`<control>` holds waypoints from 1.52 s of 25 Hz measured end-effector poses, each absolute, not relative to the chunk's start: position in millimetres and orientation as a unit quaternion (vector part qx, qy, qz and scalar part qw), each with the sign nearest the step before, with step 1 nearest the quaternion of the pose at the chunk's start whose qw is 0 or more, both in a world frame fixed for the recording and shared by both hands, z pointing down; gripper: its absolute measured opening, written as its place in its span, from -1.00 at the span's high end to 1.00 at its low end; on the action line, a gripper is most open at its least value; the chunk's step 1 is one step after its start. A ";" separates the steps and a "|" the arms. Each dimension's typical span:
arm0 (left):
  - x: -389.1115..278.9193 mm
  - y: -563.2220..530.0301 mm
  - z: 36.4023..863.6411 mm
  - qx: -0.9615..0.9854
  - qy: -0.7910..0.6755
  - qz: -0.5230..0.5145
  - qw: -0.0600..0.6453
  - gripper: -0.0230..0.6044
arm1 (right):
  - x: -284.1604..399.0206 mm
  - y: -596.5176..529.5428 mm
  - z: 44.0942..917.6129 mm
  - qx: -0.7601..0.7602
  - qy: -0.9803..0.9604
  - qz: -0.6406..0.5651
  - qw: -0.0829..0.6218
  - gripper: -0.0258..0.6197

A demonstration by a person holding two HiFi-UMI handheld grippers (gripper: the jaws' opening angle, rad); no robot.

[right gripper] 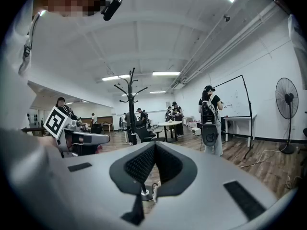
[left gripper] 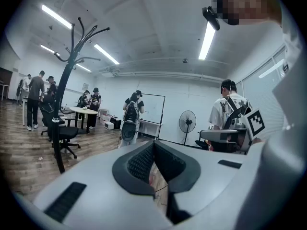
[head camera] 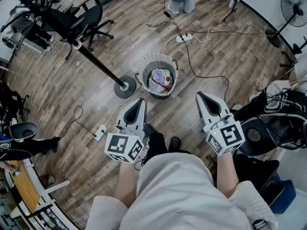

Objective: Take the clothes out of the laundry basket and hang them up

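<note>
A round laundry basket (head camera: pixel 143 66) stands on the wood floor ahead of me, with light clothes (head camera: pixel 159 79) and a bit of red inside. A black coat stand (head camera: pixel 91 60) rises to its left from a round base (head camera: pixel 125 86); it also shows in the left gripper view (left gripper: pixel 67 80) and the right gripper view (right gripper: pixel 130 110). My left gripper (head camera: pixel 141 101) is held level, short of the basket, shut with nothing in it. The right gripper (head camera: pixel 199 96) sits to the basket's right, also shut and empty. Both are well above the floor and apart from the clothes.
Cables and power strips (head camera: pixel 184 39) lie on the floor behind and beside the basket. Office chairs (head camera: pixel 88 19) stand at the upper left, a floor fan (head camera: pixel 292 4) at the upper right, dark equipment (head camera: pixel 268 123) at my right. People stand around tables (left gripper: pixel 86 110) farther off.
</note>
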State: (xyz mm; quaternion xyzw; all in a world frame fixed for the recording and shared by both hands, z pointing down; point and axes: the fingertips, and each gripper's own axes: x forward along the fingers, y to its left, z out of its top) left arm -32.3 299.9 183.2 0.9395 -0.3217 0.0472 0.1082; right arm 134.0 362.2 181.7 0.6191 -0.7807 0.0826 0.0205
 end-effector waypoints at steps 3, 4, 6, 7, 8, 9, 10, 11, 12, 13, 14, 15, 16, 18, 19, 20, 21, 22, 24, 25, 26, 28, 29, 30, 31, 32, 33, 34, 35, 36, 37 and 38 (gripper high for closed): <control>-40.0 300.9 184.8 0.938 -0.327 0.051 0.103 0.86 | 128.0 365.6 181.1 0.614 -0.785 0.078 0.022 0.91; -41.4 300.5 184.6 0.937 -0.330 0.050 0.102 0.86 | 127.9 365.7 180.5 0.613 -0.786 0.076 0.023 0.91; -43.4 300.9 183.1 0.936 -0.334 0.047 0.103 0.86 | 128.5 366.4 179.6 0.611 -0.787 0.076 0.024 0.91; -44.6 302.2 182.2 0.936 -0.334 0.045 0.104 0.86 | 127.9 367.5 179.3 0.610 -0.788 0.076 0.024 0.91; -46.0 303.7 181.6 0.936 -0.333 0.043 0.105 0.86 | 126.5 369.1 178.8 0.609 -0.790 0.076 0.024 0.91; -47.3 305.2 181.3 0.936 -0.331 0.041 0.107 0.86 | 124.5 370.6 178.1 0.607 -0.791 0.075 0.025 0.91; -48.5 306.4 181.5 0.936 -0.331 0.040 0.109 0.86 | 122.4 372.1 177.2 0.606 -0.792 0.074 0.024 0.91; -49.4 307.6 181.8 0.936 -0.331 0.041 0.110 0.86 | 120.5 373.6 176.6 0.604 -0.793 0.073 0.024 0.91; -49.9 309.2 182.3 0.936 -0.332 0.043 0.110 0.86 | 119.2 375.4 176.5 0.604 -0.793 0.073 0.024 0.91; -50.0 311.2 182.9 0.936 -0.333 0.046 0.110 0.86 | 118.8 377.4 176.9 0.605 -0.792 0.073 0.027 0.91; -50.1 313.4 183.5 0.935 -0.333 0.048 0.110 0.86 | 119.1 379.6 177.2 0.607 -0.791 0.072 0.028 0.91; -50.3 315.6 184.1 0.935 -0.334 0.050 0.110 0.86 | 120.0 381.8 177.2 0.611 -0.788 0.072 0.027 0.91; -50.8 317.9 184.8 0.935 -0.334 0.052 0.110 0.86 | 121.1 383.9 177.0 0.614 -0.786 0.074 0.022 0.91; -52.7 321.6 187.5 0.934 -0.334 0.057 0.112 0.86 | 122.9 387.5 177.5 0.617 -0.783 0.082 0.005 0.91; -53.6 322.5 188.8 0.934 -0.334 0.059 0.112 0.86 | 123.6 388.3 178.7 0.617 -0.782 0.087 0.001 0.91; -54.7 322.5 189.9 0.934 -0.334 0.062 0.112 0.86 | 124.1 388.2 180.5 0.618 -0.781 0.090 0.000 0.90; -56.1 321.8 190.6 0.934 -0.334 0.064 0.112 0.86 | 124.1 387.6 182.5 0.619 -0.780 0.093 0.001 0.91; -57.9 320.5 191.3 0.933 -0.335 0.066 0.113 0.86 | 123.7 386.7 184.5 0.619 -0.780 0.096 0.001 0.91; -61.6 316.6 192.4 0.933 -0.335 0.067 0.115 0.86 | 122.3 384.2 187.7 0.620 -0.778 0.102 0.002 0.90; -63.5 313.8 193.0 0.933 -0.334 0.066 0.116 0.86 | 121.2 382.3 188.8 0.621 -0.777 0.103 0.003 0.90; -65.3 310.5 193.8 0.933 -0.334 0.066 0.117 0.86 | 119.7 380.0 189.7 0.623 -0.775 0.103 0.005 0.90; -67.9 302.9 196.4 0.934 -0.330 0.066 0.118 0.86 | 116.2 374.7 191.0 0.627 -0.773 0.103 0.009 0.90; -67.9 298.6 198.0 0.935 -0.328 0.067 0.119 0.86 | 115.2 371.6 191.9 0.628 -0.771 0.103 0.012 0.90; -66.7 294.2 199.5 0.936 -0.325 0.067 0.119 0.86 | 115.3 368.1 193.1 0.630 -0.769 0.105 0.015 0.90; -64.8 289.4 200.9 0.937 -0.323 0.068 0.118 0.86 | 116.1 363.9 194.5 0.632 -0.768 0.106 0.017 0.90; -62.7 284.4 202.0 0.937 -0.321 0.071 0.113 0.86 | 117.1 358.9 195.9 0.634 -0.766 0.107 0.020 0.90; -60.8 279.0 202.8 0.938 -0.320 0.077 0.104 0.86 | 117.6 353.4 197.0 0.636 -0.764 0.109 0.022 0.90; -59.3 273.4 203.1 0.939 -0.320 0.084 0.092 0.86 | 117.3 347.6 197.7 0.637 -0.763 0.109 0.024 0.90; -58.1 267.6 202.9 0.940 -0.318 0.090 0.082 0.86 | 116.6 341.7 197.9 0.639 -0.761 0.110 0.026 0.90; -57.0 261.1 202.3 0.942 -0.315 0.093 0.077 0.86 | 115.8 335.3 197.7 0.640 -0.760 0.111 0.028 0.90; -56.1 253.7 201.3 0.943 -0.311 0.092 0.076 0.86 | 115.1 328.1 197.1 0.641 -0.759 0.112 0.029 0.90; -55.7 245.4 200.3 0.944 -0.307 0.090 0.077 0.86 | 114.3 320.0 196.2 0.642 -0.758 0.112 0.031 0.90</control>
